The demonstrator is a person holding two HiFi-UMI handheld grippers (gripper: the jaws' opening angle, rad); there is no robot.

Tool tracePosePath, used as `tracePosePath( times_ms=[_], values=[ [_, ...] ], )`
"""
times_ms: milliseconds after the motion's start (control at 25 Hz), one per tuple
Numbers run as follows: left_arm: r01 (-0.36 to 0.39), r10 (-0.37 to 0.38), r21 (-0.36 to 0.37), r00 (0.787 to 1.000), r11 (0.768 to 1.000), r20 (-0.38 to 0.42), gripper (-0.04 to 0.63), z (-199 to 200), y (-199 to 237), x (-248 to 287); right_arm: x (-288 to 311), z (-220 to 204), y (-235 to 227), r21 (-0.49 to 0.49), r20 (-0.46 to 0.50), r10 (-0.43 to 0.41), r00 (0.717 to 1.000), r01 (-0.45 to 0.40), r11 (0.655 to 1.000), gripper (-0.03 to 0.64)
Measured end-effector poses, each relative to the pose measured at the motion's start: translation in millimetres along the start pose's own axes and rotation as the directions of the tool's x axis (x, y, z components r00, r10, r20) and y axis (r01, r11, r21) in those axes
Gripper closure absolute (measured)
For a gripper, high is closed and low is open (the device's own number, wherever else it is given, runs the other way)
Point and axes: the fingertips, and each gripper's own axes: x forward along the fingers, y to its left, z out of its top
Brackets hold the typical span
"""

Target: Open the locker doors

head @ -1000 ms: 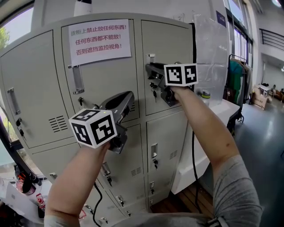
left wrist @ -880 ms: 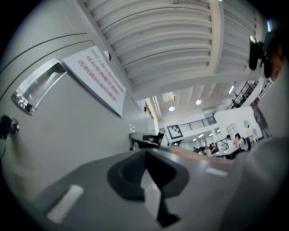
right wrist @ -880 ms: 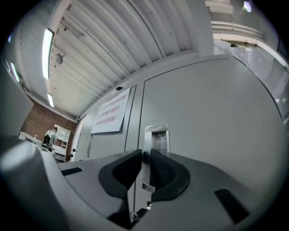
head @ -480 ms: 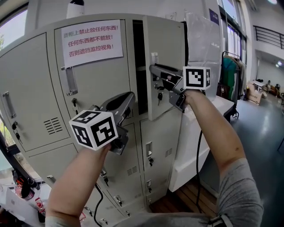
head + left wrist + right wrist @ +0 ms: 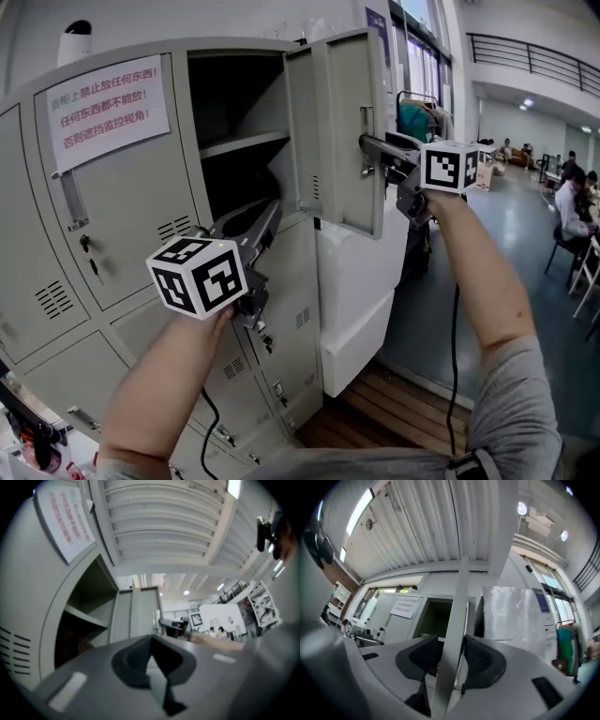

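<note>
The grey locker's upper right door (image 5: 342, 131) stands swung wide open, showing a dark compartment (image 5: 234, 112) with a shelf. My right gripper (image 5: 367, 146) is at the door's free edge by its handle. In the right gripper view the door edge (image 5: 457, 634) runs between the jaws of the right gripper (image 5: 452, 660). Those jaws have just been opening and the pads stand off the metal. My left gripper (image 5: 272, 208) points at the locker below the open compartment, its tips together and nothing held. From the left gripper (image 5: 150, 641) the open door (image 5: 140, 613) shows ahead.
A paper notice (image 5: 98, 111) with red print hangs on the shut door left of the open compartment, above its handle (image 5: 73, 199). A white cabinet (image 5: 356, 300) stands right of the locker. People sit at the far right (image 5: 572, 202). Wooden flooring lies below.
The upper right door went from shut to wide open. My right gripper swung right with its edge and its jaws widened. The left gripper shifted slightly toward the locker.
</note>
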Motion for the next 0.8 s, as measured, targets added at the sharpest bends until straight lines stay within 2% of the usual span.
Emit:
tracePosePath(
  times_ms=[40,80,160,440,520,600,640,680,720,800],
  values=[
    [0.013,-0.013,-0.005,1.0,1.0,-0.002,0.592,-4,-5,7,-4,-4,-19,-0.013,-0.011,-0.064,0.998,0.064,0.998,0.461],
    [0.026,-0.026,-0.008,1.0,1.0,-0.006,0.592,-8,-11,14,-9,-7,-35,-0.026,-0.02,-0.12,0.993,0.119,0.992,0.502],
    [0.045,-0.046,-0.011,0.999,0.999,-0.012,0.592,-13,-20,24,-14,-12,-59,-0.044,-0.031,-0.199,0.979,0.198,0.979,0.511],
    [0.056,-0.056,-0.026,0.998,0.998,-0.01,0.592,-16,-30,31,-18,-16,-90,-0.079,-0.028,-0.338,0.941,0.335,0.939,0.506],
    [0.048,-0.048,-0.022,0.999,0.999,-0.014,0.592,-18,-27,27,-27,-8,-84,-0.172,0.009,-0.417,0.909,0.412,0.895,0.497],
    [0.034,-0.035,-0.016,0.999,0.999,-0.015,0.592,-19,-21,20,-42,3,-63,-0.308,0.084,-0.486,0.87,0.487,0.818,0.486],
    [0.025,-0.025,-0.015,1.0,1.0,-0.017,0.592,-20,-17,15,-46,4,-46,-0.352,0.108,-0.484,0.868,0.489,0.798,0.486],
    [0.013,-0.013,-0.014,1.0,1.0,-0.019,0.592,-21,-12,11,-47,0,-26,-0.364,0.107,-0.455,0.884,0.461,0.809,0.488],
    [0.0,0.0,-0.012,1.0,1.0,-0.022,0.592,-23,-7,7,-46,-10,-6,-0.338,0.081,-0.405,0.911,0.407,0.849,0.5],
    [-0.024,0.024,-0.01,0.999,1.0,-0.027,0.592,-27,1,1,-41,-39,29,-0.194,0.002,-0.283,0.959,0.278,0.941,0.544]
  ],
)
